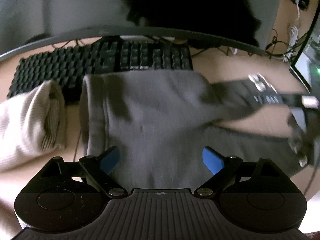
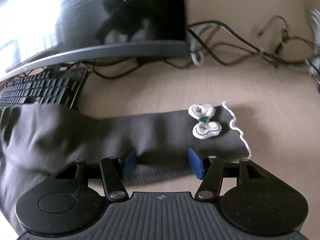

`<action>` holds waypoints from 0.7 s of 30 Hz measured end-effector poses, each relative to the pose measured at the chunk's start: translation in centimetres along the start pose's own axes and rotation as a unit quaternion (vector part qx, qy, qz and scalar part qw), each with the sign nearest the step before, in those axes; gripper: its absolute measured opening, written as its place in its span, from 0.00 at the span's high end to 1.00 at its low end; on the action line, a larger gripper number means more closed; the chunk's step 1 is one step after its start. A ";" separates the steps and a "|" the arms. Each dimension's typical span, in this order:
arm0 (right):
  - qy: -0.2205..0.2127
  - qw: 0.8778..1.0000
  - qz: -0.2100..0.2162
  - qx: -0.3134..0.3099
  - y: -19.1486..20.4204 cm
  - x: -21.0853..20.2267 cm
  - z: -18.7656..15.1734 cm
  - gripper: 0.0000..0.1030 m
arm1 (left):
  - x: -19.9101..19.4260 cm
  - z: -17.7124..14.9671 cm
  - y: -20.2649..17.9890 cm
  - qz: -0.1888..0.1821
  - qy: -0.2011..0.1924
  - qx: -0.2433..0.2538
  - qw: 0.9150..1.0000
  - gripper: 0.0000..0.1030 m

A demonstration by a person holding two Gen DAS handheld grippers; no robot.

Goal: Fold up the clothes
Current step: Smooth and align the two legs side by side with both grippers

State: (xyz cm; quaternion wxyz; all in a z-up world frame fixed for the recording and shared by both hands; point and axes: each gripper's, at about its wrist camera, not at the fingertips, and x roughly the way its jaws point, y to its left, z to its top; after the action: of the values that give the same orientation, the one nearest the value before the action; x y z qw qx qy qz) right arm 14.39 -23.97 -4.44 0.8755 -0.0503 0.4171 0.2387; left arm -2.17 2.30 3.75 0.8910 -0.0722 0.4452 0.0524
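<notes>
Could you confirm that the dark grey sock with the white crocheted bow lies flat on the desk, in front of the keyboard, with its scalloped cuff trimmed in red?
Not quite: the trim on the dark grey sock's scalloped cuff is white, not red, as the right wrist view shows. The white crocheted bow, desk and keyboard are as you say.

Dim; motion-blurred (fisheye edges)

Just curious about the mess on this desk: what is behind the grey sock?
Behind the grey sock lies a black keyboard, with a monitor over it. The sock's far edge covers the keyboard's front rim, so that strip cannot be seen.
</notes>
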 end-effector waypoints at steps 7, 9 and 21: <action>0.031 0.999 -0.010 -0.011 0.4 -5.5 -5.6 0.43 | 3.1 2.1 0.7 -0.010 -0.011 0.028 0.999 0.08; 0.021 0.999 -0.029 0.008 -0.3 -7.4 -6.7 0.41 | 4.1 2.1 0.8 -0.023 -0.002 0.034 0.999 0.08; 0.023 0.998 0.002 0.059 -0.7 -10.4 -10.1 0.36 | 4.0 -2.9 -1.9 -0.054 0.042 0.047 0.997 0.04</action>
State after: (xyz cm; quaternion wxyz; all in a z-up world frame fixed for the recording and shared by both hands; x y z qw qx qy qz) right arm 1.94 -31.40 -3.19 0.8668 -0.0034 0.4502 0.2143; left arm -1.75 0.06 -1.00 0.8754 -0.0565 0.4797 -0.0202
